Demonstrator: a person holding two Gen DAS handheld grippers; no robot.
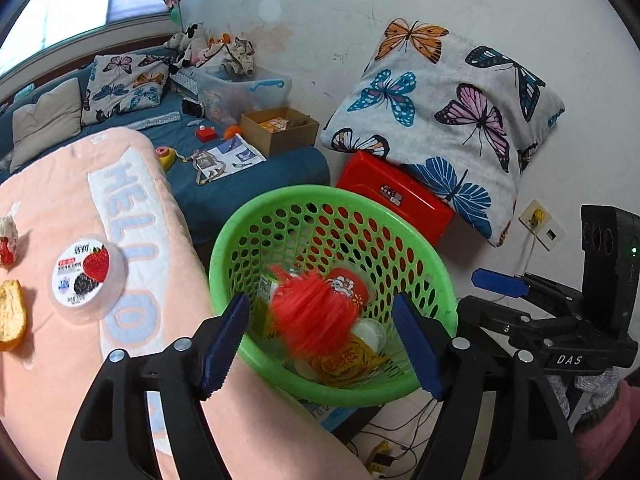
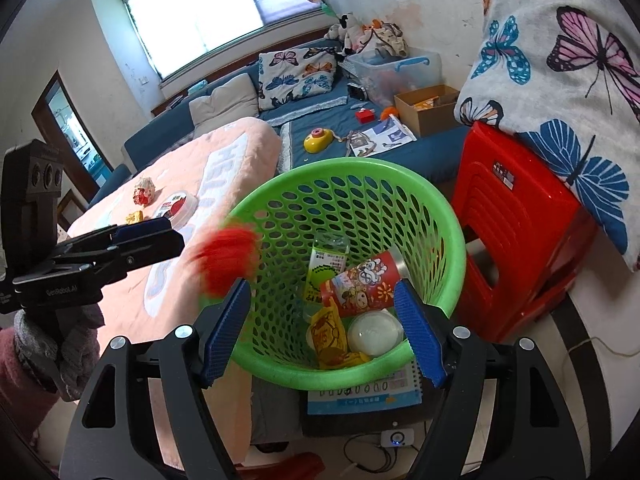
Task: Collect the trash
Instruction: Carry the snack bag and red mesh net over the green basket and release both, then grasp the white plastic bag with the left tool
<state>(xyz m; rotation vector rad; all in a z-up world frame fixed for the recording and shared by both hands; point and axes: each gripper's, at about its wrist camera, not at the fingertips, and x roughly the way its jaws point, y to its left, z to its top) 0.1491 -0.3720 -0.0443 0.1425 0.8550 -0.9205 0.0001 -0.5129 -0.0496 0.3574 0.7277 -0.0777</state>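
A green mesh basket [image 1: 224,248] [image 2: 456,232] stands beside the pink blanket [image 1: 48,184] [image 2: 192,168]. It holds a red can [image 2: 360,284], a bottle [image 2: 326,258], a yellow wrapper [image 2: 330,336] and a white lid [image 2: 374,334]. A blurred red piece of trash [image 1: 312,312] [image 2: 226,264] is in the air over the basket, touching neither gripper. My left gripper [image 1: 324,344] is open above the basket. My right gripper [image 2: 324,336] is open over the basket's near rim. On the blanket lie a round fruit-label tub [image 1: 86,276] [image 2: 178,204], a yellow piece [image 1: 12,316] and a crumpled wrapper [image 2: 144,191].
A red plastic stool [image 1: 394,196] [image 2: 516,232] stands right of the basket with a butterfly pillow [image 1: 444,116] on it. A blue sofa [image 1: 248,168] behind carries a cardboard box [image 1: 280,128], a clear bin and papers. A notebook [image 2: 364,394] and cables lie under the basket.
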